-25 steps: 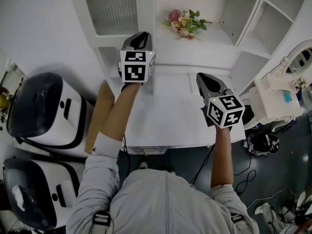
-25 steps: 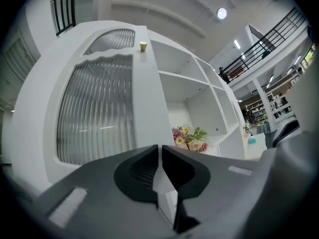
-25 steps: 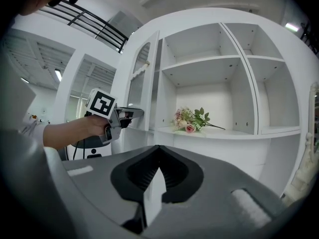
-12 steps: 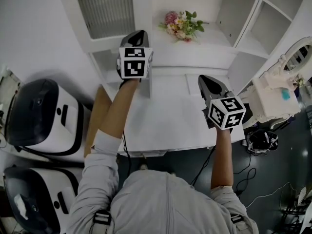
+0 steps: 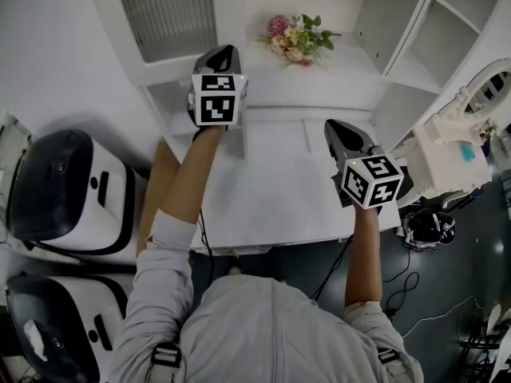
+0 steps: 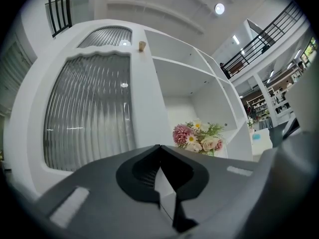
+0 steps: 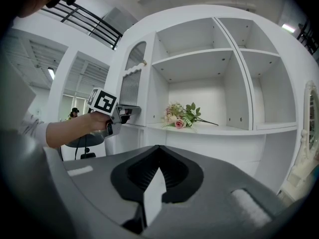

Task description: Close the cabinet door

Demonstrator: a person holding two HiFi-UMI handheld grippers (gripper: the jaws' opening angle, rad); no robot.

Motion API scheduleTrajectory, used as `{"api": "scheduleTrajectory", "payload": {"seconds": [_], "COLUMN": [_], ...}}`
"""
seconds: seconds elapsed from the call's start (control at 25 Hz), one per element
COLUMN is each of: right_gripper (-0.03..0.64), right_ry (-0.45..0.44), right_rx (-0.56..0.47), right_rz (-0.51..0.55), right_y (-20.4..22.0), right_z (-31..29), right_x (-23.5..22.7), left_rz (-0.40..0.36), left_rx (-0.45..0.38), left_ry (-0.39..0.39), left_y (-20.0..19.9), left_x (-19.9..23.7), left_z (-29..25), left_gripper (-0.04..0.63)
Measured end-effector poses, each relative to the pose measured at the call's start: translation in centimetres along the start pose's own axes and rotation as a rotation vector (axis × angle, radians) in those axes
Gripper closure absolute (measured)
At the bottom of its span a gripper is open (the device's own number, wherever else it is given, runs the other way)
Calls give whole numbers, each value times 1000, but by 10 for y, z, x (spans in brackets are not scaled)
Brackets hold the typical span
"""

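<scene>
Door [image 5: 169, 16]: ribbed glass, 11 o'clock, standing open.
Left gripper [image 5: 222, 54]: your jaws pressed together, empty, beside the door's edge, seemingly to push it.
Right gripper [image 5: 342, 128]: jaws together, empty, idle at 3 o'clock.

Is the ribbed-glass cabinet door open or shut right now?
Open: the cabinet door stands swung out at an angle from the shelf unit, with the left gripper at its free edge.

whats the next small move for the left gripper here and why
Probably nudge the left gripper forward against the cabinet door: it stands ajar from its frame, and the jaws are together, empty, in front of its free edge.
</scene>
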State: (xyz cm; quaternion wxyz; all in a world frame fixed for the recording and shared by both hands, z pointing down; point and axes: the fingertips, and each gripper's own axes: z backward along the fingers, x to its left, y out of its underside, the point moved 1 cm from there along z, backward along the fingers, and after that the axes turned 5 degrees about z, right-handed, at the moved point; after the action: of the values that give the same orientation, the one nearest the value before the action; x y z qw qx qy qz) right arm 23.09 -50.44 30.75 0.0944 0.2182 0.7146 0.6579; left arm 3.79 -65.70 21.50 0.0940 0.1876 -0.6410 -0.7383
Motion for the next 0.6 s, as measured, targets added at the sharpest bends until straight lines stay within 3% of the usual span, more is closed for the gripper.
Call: {"api": "scheduleTrajectory", "payload": {"seconds": [0.28, 0.44, 0.6], "right_gripper": [615, 615, 615], "right_ry": [-10, -28, -52], "right_rx": [-20, -43, -76], "right_rz": [-19, -10, -9], "right_y": [-6, -13, -18], "right_z": [8, 20, 33], "right_x": [3, 9, 13], "left_rz": [57, 94, 61], "left_rx": [-14, -66, -78], "left_ry": [99, 135, 169], "left_y": [1, -4, -10], "left_x": [-8, -14, -27], "left_z": [8, 27, 55], "left_gripper": [528, 523, 543]}}
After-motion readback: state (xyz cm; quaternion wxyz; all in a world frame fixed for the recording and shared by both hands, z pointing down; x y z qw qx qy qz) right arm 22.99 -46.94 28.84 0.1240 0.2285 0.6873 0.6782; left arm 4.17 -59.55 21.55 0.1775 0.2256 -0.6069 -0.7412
